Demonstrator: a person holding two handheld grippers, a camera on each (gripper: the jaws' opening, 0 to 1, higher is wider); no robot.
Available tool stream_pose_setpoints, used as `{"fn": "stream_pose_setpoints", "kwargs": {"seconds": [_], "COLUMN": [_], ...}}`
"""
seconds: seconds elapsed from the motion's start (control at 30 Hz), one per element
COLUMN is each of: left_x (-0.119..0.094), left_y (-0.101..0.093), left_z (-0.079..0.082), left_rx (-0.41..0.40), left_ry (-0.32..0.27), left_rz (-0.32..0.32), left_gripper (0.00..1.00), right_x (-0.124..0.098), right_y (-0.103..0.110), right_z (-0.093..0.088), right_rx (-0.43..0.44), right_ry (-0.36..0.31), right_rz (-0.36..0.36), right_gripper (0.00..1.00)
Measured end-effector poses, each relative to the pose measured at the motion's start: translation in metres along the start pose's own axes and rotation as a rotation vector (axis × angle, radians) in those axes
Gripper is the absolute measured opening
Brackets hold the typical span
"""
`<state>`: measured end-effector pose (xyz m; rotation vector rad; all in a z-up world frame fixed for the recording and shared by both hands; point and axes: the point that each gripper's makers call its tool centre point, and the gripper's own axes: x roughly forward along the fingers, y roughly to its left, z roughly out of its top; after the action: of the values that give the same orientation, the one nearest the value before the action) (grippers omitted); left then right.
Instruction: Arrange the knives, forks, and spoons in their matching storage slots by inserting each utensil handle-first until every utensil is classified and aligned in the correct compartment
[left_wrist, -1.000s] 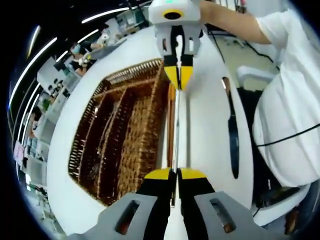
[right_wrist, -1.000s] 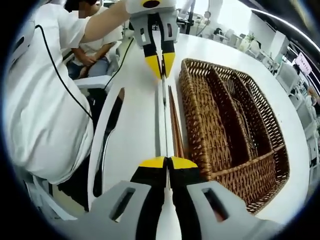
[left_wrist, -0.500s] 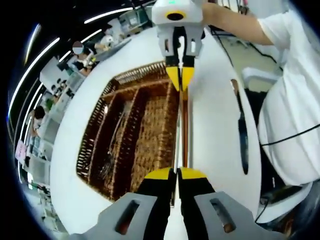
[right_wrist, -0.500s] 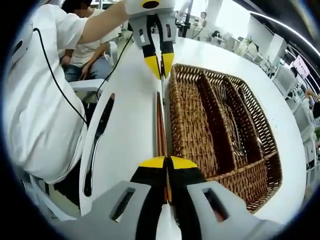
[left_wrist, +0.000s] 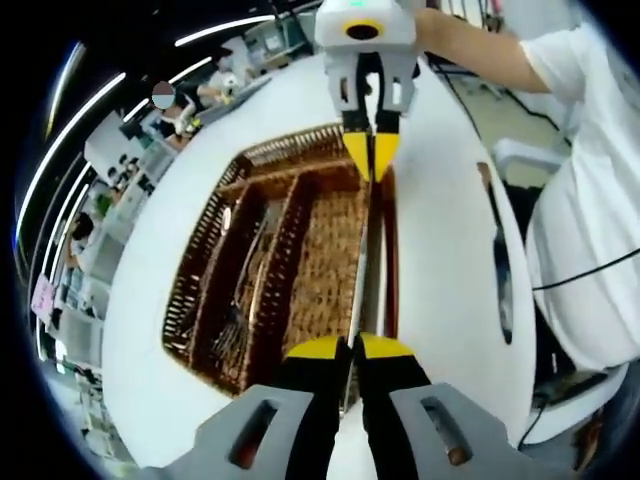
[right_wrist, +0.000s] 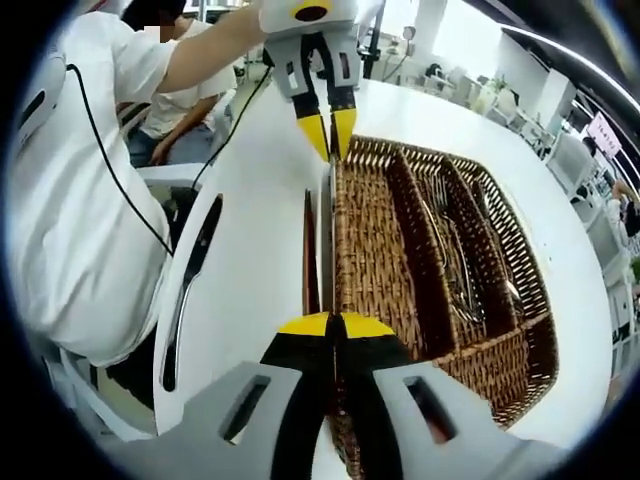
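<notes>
A long thin utensil (left_wrist: 362, 270) is pinched at opposite ends by the left claw (left_wrist: 348, 350) and right claw (right_wrist: 333, 328), both closed on it. It is held over the wicker tray's (right_wrist: 480, 330) near edge. A knife (right_wrist: 188, 290) is seen on the white desk (right_wrist: 255, 260); forks (left_wrist: 240, 300) lie in a tray slot.

A white short-sleeved shirt (right_wrist: 80, 230) crossed by a thin black cable (right_wrist: 120, 170).

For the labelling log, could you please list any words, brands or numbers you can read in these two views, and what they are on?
None can be read.
The wicker tray, the knife on the table and both grippers carry no visible print.
A pink sign in the background of the right gripper view is too blurred to read.
</notes>
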<state>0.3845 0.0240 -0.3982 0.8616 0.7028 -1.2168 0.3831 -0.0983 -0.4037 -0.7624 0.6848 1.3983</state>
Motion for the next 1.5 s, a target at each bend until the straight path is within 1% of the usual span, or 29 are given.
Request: {"fn": "stream_pose_setpoints", "kwargs": {"seconds": [0.1, 0.17, 0.23, 0.33, 0.7, 0.9, 1.07, 1.1, 1.13, 1.27, 1.33, 1.4, 1.5], "left_x": [-0.008, -0.009, -0.012, -0.015, -0.028, -0.03, -0.034, -0.034, -0.034, -0.037, -0.038, -0.039, -0.039], "left_y": [0.01, 0.011, 0.017, 0.022, 0.047, 0.053, 0.074, 0.076, 0.082, 0.085, 0.088, 0.093, 0.094], "left_z": [0.004, 0.004, 0.006, 0.008, 0.009, 0.009, 0.007, 0.007, 0.005, 0.007, 0.008, 0.006, 0.005], "left_rx": [0.008, 0.009, 0.01, 0.013, 0.017, 0.017, 0.009, 0.007, 0.003, -0.003, -0.002, -0.002, -0.012], "left_ry": [0.003, 0.005, 0.003, 0.005, 0.01, 0.01, 0.008, 0.009, 0.012, -0.002, -0.006, -0.004, -0.011], "left_rz": [0.013, 0.014, 0.019, 0.026, 0.061, 0.069, 0.092, 0.095, 0.103, 0.099, 0.105, 0.117, 0.113], "left_gripper": [0.04, 0.04, 0.04, 0.04, 0.04, 0.04, 0.04, 0.04, 0.04, 0.04, 0.04, 0.04, 0.05], "right_x": [-0.005, -0.007, -0.009, -0.011, -0.013, -0.015, -0.014, -0.013, -0.012, -0.017, -0.018, -0.017, -0.018], "right_y": [-0.009, -0.012, -0.016, -0.021, -0.043, -0.048, -0.07, -0.073, -0.074, -0.076, -0.081, -0.085, -0.086], "right_z": [0.006, 0.007, 0.009, 0.011, 0.025, 0.028, 0.036, 0.036, 0.038, 0.042, 0.043, 0.045, 0.05], "right_rx": [-0.014, -0.025, -0.036, -0.034, -0.051, -0.057, -0.071, -0.062, -0.069, -0.068, -0.068, -0.068, -0.061], "right_ry": [0.006, 0.007, 0.012, 0.017, -0.001, -0.001, -0.013, -0.011, -0.016, -0.02, -0.016, -0.017, -0.017], "right_rz": [-0.016, -0.021, -0.026, -0.031, -0.057, -0.062, -0.081, -0.066, -0.061, -0.066, -0.074, -0.07, -0.066], "right_gripper": [0.01, 0.01, 0.01, 0.01, 0.01, 0.01, 0.01, 0.01, 0.01, 0.01, 0.01, 0.01, 0.01]}}
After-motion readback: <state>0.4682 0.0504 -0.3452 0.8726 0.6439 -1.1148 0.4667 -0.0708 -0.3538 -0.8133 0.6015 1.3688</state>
